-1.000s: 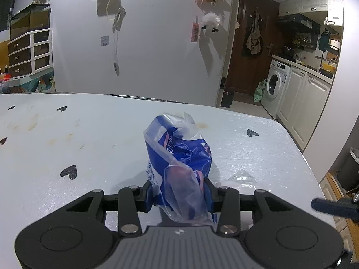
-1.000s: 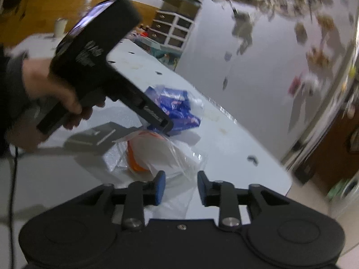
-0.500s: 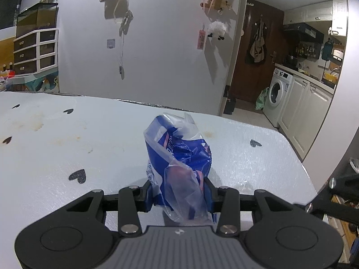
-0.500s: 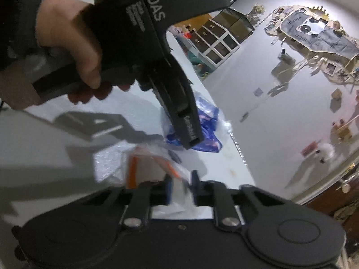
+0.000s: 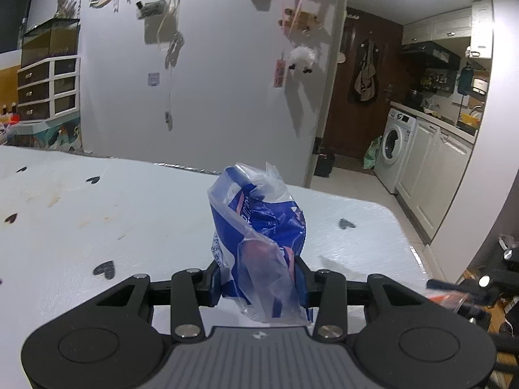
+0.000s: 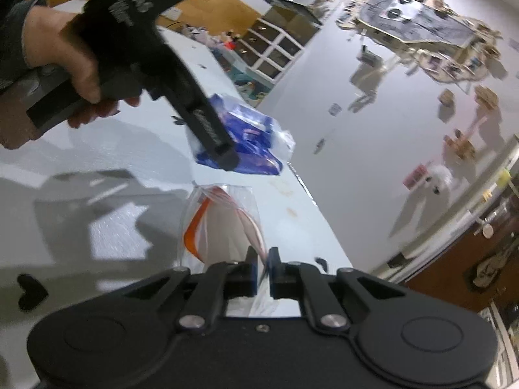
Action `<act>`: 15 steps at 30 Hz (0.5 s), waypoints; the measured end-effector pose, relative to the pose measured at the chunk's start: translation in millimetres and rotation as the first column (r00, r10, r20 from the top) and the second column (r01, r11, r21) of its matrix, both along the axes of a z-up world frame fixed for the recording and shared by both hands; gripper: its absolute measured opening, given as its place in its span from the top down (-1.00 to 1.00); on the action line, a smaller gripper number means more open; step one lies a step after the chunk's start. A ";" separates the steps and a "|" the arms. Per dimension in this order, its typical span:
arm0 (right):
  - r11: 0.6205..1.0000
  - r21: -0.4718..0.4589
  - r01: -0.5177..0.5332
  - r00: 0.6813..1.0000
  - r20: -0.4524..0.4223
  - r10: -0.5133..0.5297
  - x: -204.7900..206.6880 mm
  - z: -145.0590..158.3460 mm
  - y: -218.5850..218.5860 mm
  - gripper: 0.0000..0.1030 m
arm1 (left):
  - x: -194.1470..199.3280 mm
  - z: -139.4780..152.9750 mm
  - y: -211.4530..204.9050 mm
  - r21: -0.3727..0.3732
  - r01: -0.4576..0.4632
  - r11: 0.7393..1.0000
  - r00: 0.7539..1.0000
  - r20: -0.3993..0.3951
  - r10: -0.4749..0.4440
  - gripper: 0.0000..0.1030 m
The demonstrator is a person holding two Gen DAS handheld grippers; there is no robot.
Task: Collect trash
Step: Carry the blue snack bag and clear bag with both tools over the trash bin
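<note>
The right claw (image 6: 263, 270) is clenched on the clear orange-striped bag (image 6: 223, 223) just above the counter (image 6: 97, 162), the left claw (image 5: 259, 278) on the blue wrapper (image 5: 259, 227): keep both pinches firm while lifting.

White table (image 5: 136, 214) dotted with black hearts (image 5: 104, 269). Behind it, pale wall (image 5: 220, 97) hung with trinkets, drawers (image 5: 48, 92) far left. Kitchen off right: washer (image 5: 394, 149), white cabinets (image 5: 434, 175), dark door (image 5: 360, 103).
</note>
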State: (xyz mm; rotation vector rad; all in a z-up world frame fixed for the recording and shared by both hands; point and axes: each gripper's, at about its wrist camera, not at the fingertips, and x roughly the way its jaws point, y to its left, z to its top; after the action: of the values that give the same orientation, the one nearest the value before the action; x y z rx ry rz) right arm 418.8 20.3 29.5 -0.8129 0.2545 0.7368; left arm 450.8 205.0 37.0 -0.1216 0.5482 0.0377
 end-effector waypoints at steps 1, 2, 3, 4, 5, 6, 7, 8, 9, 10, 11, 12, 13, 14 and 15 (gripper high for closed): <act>1.000 0.011 0.014 1.000 -0.006 -0.013 1.1 2.3 -6.9 0.88 | -0.1 0.5 -3.8 -0.001 0.005 1.000 1.000 0.002 -0.005 0.16; 0.999 0.023 0.028 1.000 -0.013 -0.028 1.5 4.4 -13.4 0.88 | 0.1 0.5 -8.4 -0.003 0.011 1.000 1.000 0.003 -0.011 0.16; 0.998 0.038 0.048 0.999 -0.021 -0.047 2.1 6.7 -21.0 0.88 | 0.5 0.3 -13.6 -0.005 0.019 1.000 1.000 0.002 -0.019 0.16; 0.996 0.052 0.066 0.997 -0.030 -0.065 2.6 8.7 -27.1 0.88 | 1.0 -0.3 -19.6 -0.006 0.027 1.000 1.000 0.000 -0.027 0.16; 0.994 0.066 0.085 0.996 -0.038 -0.083 3.6 11.6 -34.1 0.88 | 1.9 -0.8 -26.2 -0.007 0.037 0.999 0.999 -0.003 -0.037 0.16; 0.991 0.080 0.105 0.994 -0.044 -0.102 4.0 14.2 -41.2 0.88 | 2.9 -0.9 -31.9 -0.008 0.047 0.999 0.999 -0.005 -0.047 0.16; 0.987 0.095 0.127 0.991 -0.054 -0.122 4.5 16.4 -48.9 0.88 | 3.5 -1.0 -39.1 -0.009 0.058 0.998 0.998 -0.007 -0.058 0.16; 0.983 0.110 0.149 0.988 -0.067 -0.142 5.6 18.4 -56.8 0.88 | 3.5 -1.0 -46.0 -0.011 0.067 0.998 0.998 -0.008 -0.068 0.16; 0.977 0.125 0.174 0.983 -0.080 -0.165 6.1 20.5 -65.2 0.88 | 3.6 -1.1 -53.4 -0.015 0.076 0.997 0.997 -0.010 -0.076 0.16; 0.971 0.136 0.196 0.979 -0.091 -0.185 6.0 21.5 -73.0 0.88 | 3.4 -1.3 -59.6 -0.019 0.082 0.996 0.997 -0.011 -0.082 0.16; 0.966 0.145 0.215 0.974 -0.100 -0.202 5.7 21.4 -80.6 0.88 | 3.1 -1.6 -65.6 -0.023 0.085 0.996 0.996 -0.012 -0.086 0.16; 0.960 0.153 0.235 0.969 -0.110 -0.220 5.1 21.2 -87.9 0.88 | 2.9 -2.0 -72.4 -0.024 0.090 0.996 0.996 -0.013 -0.090 0.16; 0.952 0.164 0.257 0.963 -0.123 -0.239 5.4 20.9 -96.0 0.88 | 2.9 -2.5 -79.6 -0.023 0.095 0.995 0.995 -0.015 -0.096 0.16; 0.944 0.177 0.278 0.957 -0.138 -0.256 5.3 20.8 -103.5 0.88 | 2.5 -3.0 -87.8 -0.024 0.105 0.994 0.994 -0.018 -0.105 0.16; 0.935 0.189 0.299 0.950 -0.154 -0.272 5.3 20.5 -110.6 0.88 | 2.0 -3.5 -94.7 -0.026 0.114 0.993 0.993 -0.020 -0.114 0.16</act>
State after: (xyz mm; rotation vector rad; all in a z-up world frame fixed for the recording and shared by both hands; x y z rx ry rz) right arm 424.1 -90.3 50.0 -0.5136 0.3922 0.5289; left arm 452.9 110.3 33.5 -0.1143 0.5763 -0.0790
